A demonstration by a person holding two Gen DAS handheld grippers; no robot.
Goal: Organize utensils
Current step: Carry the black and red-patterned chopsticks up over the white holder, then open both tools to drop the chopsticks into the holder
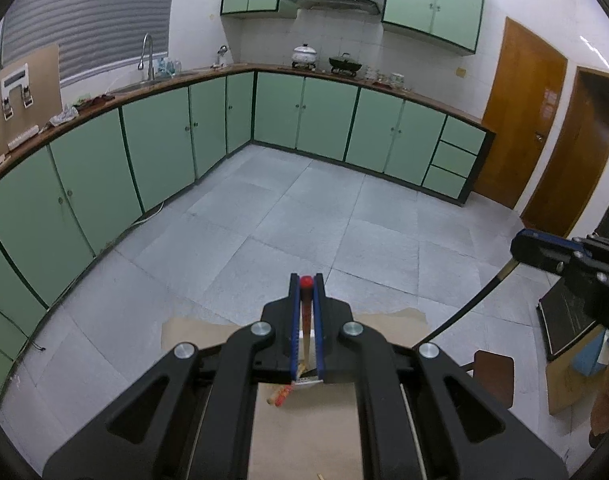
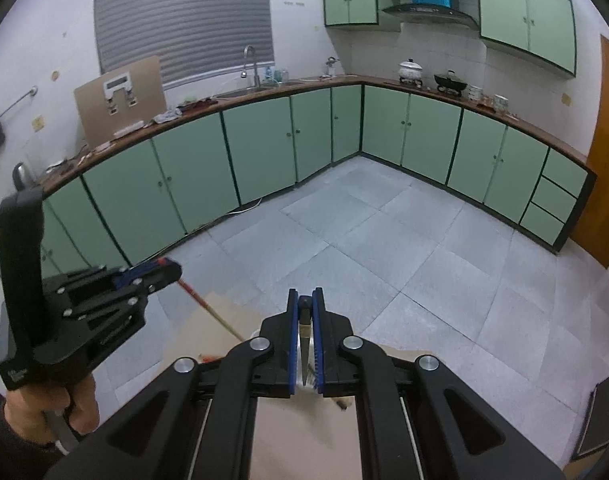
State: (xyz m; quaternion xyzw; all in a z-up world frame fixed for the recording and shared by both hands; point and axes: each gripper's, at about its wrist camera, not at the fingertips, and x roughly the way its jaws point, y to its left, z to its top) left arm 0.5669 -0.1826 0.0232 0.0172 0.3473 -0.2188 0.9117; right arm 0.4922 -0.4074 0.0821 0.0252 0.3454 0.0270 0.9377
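Note:
My left gripper is shut on a thin wooden stick with a red end, which runs back between the blue pads. In the right wrist view the left gripper is held up at the left by a hand, and the red-and-wood stick slants down from it. My right gripper is shut on a slim dark utensil with a pale band. From the left wrist view, the right gripper is at the right edge with the dark utensil hanging below it.
A tan tabletop lies under both grippers, and a loose red-and-wood piece rests on it. Beyond is grey tiled floor, ringed by green cabinets. A brown stool and a black box stand at the right.

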